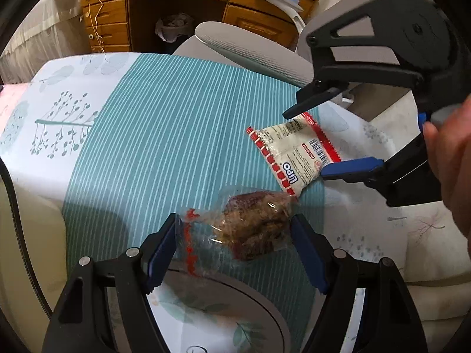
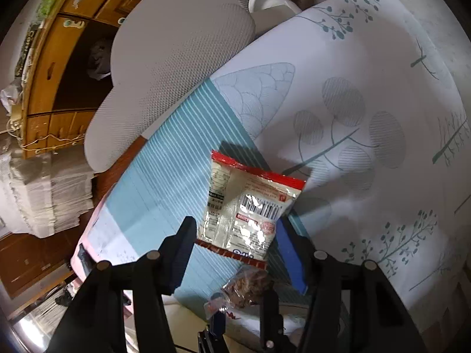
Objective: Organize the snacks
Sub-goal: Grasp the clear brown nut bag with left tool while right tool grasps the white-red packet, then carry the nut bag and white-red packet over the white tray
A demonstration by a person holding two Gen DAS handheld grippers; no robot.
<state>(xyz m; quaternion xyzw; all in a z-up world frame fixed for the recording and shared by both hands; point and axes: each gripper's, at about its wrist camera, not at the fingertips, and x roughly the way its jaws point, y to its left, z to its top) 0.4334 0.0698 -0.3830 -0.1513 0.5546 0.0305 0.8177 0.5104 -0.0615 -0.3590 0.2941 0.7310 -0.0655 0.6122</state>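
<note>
A clear bag with a brown snack (image 1: 253,223) lies on the teal striped cloth (image 1: 164,135), between the open fingers of my left gripper (image 1: 234,229); contact is not clear. A white and red Lipo packet (image 1: 291,153) lies just beyond it. My right gripper (image 1: 304,144) comes in from the right, open, its fingers on either side of that packet. In the right wrist view the Lipo packet (image 2: 244,209) sits between the open fingers of my right gripper (image 2: 235,229), and the brown snack bag (image 2: 244,289) lies nearer, with the left gripper's tips below it.
A grey mesh chair (image 1: 235,47) stands behind the cloth-covered surface, a wooden desk with drawers (image 1: 117,8) beyond. A round white rim (image 1: 235,291) lies under the left gripper. Stacked papers (image 2: 44,194) sit on the left in the right wrist view.
</note>
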